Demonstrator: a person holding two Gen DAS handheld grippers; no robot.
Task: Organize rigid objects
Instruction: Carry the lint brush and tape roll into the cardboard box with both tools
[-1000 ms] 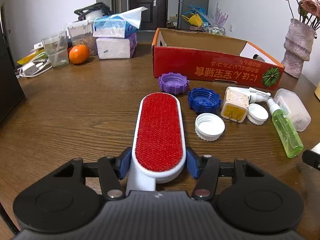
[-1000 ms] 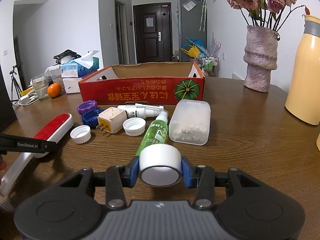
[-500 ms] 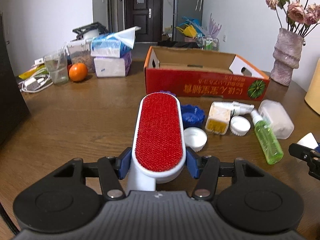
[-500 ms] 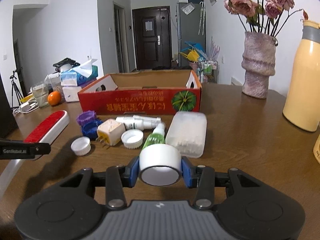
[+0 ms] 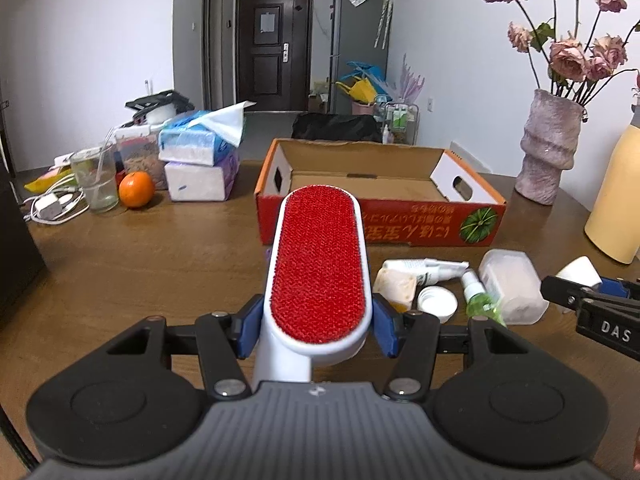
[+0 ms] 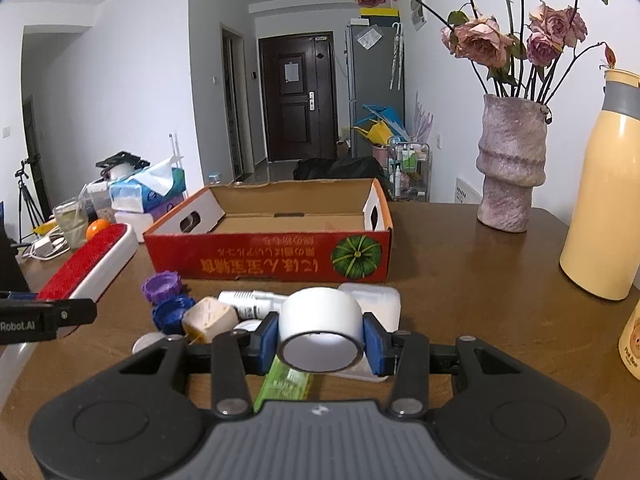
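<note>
My left gripper (image 5: 318, 330) is shut on a white lint brush (image 5: 318, 268) with a red pad, held above the wooden table and pointing at the open red cardboard box (image 5: 380, 220). My right gripper (image 6: 320, 338) is shut on a white tape roll (image 6: 320, 326), lifted over the small items. On the table before the box (image 6: 272, 260) lie a purple cap (image 6: 162, 285), a blue cap (image 6: 173, 312), a cream plug adapter (image 6: 208, 316), a white spray bottle (image 6: 250, 300), a green spray bottle (image 6: 282, 384), a white cap (image 5: 436, 304) and a clear plastic case (image 5: 512, 284). The brush (image 6: 92, 260) shows at the left of the right wrist view.
A pink vase (image 6: 510, 172) with dried roses and a yellow flask (image 6: 604, 208) stand at the right. Tissue packs (image 5: 200, 160), an orange (image 5: 136, 189), a glass (image 5: 94, 184) and a charger cable (image 5: 52, 208) crowd the far left. A small cream bottle (image 6: 632, 340) sits at the right edge.
Both grippers have risen with their loads and the view has tilted up toward the box. The brush now covers the purple and blue caps in the left wrist view.
</note>
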